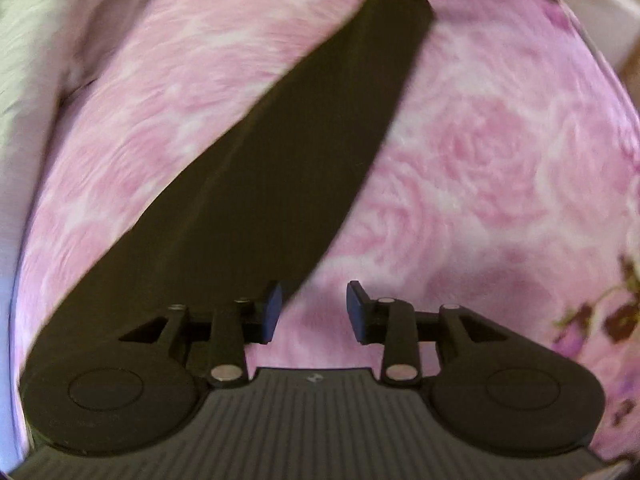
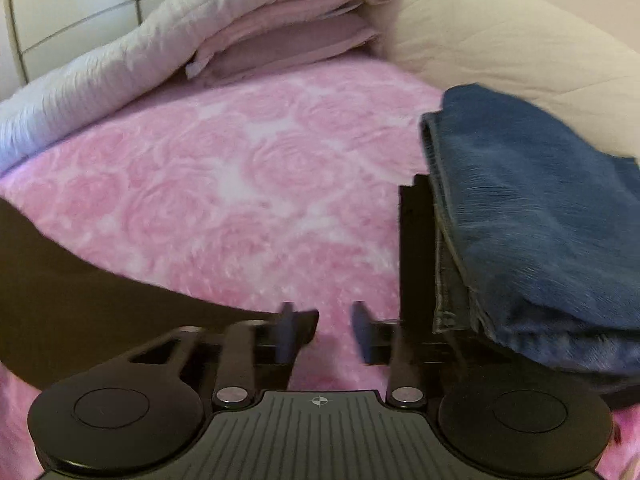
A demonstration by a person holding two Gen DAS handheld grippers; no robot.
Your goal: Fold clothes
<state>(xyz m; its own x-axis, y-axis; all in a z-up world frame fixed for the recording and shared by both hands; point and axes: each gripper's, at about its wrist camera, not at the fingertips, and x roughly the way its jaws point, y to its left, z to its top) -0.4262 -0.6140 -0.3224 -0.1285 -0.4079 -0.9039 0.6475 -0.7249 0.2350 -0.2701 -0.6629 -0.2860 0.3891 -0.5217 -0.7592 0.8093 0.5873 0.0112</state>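
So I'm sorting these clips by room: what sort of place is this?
Most likely a bedroom: the work surface looks like a bed under a pink rose-print blanket, with a folded quilt and a pillow at its far end.

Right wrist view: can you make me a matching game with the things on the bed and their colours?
Things:
1. folded jeans
2. rose-patterned blanket
3. long garment
4. pillow

Colours:
A. pink
B. cream
C. blue
D. black

Pairs: 1-C, 2-A, 3-D, 4-B. The jeans sit at the right on a black folded piece, the long garment comes in from the left, and the pillow lies at the back behind the jeans.
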